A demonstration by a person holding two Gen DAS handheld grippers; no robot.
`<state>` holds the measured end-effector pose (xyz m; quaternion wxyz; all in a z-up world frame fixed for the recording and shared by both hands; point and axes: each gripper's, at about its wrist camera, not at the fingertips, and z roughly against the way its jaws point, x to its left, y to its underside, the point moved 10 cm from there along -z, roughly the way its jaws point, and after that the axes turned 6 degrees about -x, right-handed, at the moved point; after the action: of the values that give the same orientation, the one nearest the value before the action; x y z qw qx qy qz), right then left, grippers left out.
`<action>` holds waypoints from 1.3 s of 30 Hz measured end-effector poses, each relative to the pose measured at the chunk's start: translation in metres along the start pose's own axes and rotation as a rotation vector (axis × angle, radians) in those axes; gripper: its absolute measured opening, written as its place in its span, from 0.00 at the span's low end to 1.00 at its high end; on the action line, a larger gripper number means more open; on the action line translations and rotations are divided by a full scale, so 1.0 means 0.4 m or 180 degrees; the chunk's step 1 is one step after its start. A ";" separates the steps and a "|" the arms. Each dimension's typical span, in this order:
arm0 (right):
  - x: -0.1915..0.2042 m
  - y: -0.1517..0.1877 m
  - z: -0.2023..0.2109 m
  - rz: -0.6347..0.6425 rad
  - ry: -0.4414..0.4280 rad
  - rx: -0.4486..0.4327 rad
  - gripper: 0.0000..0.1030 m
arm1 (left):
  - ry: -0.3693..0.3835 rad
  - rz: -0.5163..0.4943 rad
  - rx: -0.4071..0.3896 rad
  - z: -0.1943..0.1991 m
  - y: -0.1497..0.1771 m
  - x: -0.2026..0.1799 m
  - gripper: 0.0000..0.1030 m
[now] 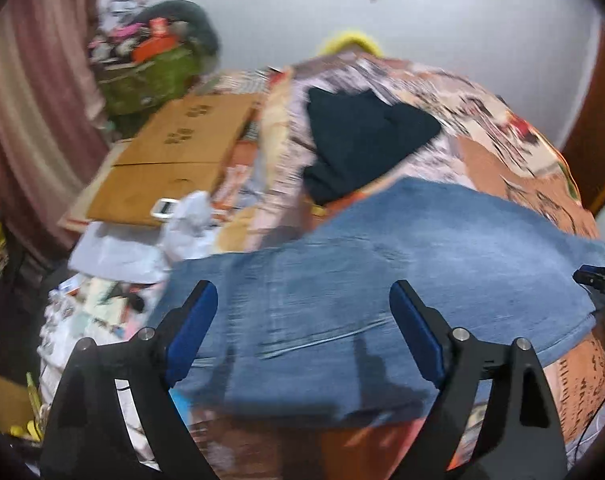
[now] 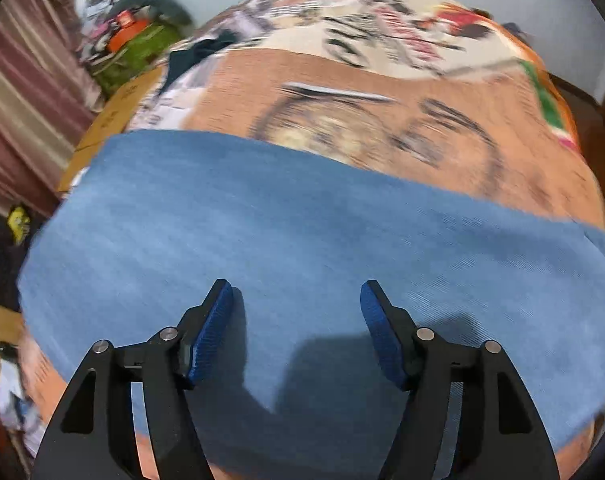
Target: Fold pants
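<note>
Blue denim pants [image 1: 382, 280] spread flat across a bed cover [image 1: 502, 152] printed in orange, cream and black; seams and stitching visible near the left wrist view's lower middle. Left gripper [image 1: 302, 304] above the near edge of the pants, jaws wide apart, nothing between the blue pads [image 1: 194, 332]. Right gripper [image 2: 296, 304] likewise spread wide over the plain denim [image 2: 262, 240], casting a dark shadow on the cloth, holding nothing. Whether either gripper touches the fabric: not discernible, owing to motion blur. Dark folded garment [image 1: 362, 140] farther back on the cover, well apart from the pants. Flattened cardboard [image 1: 174, 160] to the left of the bed, with white crumpled material [image 1: 190, 220] at its near end. Green bag [image 1: 150, 76] heaped with clutter by the striped curtain [image 1: 30, 100]. Tip of the right gripper [image 1: 600, 278] at the right margin of the left wrist view.
</note>
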<state>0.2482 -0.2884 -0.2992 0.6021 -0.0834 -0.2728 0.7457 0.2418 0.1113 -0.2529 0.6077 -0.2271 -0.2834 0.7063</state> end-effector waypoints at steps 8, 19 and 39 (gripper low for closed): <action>-0.134 0.055 0.164 -0.0175 0.0084 -0.0302 0.61 | 0.0383 -0.0335 0.0466 -0.134 0.022 -0.255 0.86; -0.425 0.148 0.274 -0.1382 0.0280 -0.0614 0.61 | 0.0633 -0.0741 0.0621 -0.170 0.009 -0.487 0.90; -0.536 0.102 0.274 -0.1298 0.0895 -0.0702 0.14 | 0.0696 -0.1010 0.0619 -0.160 0.021 -0.664 0.90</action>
<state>0.2199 -0.5295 -0.2721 0.7591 -0.1945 -0.2773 0.5559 0.3202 -0.1437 -0.3121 0.7574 -0.1952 -0.1785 0.5970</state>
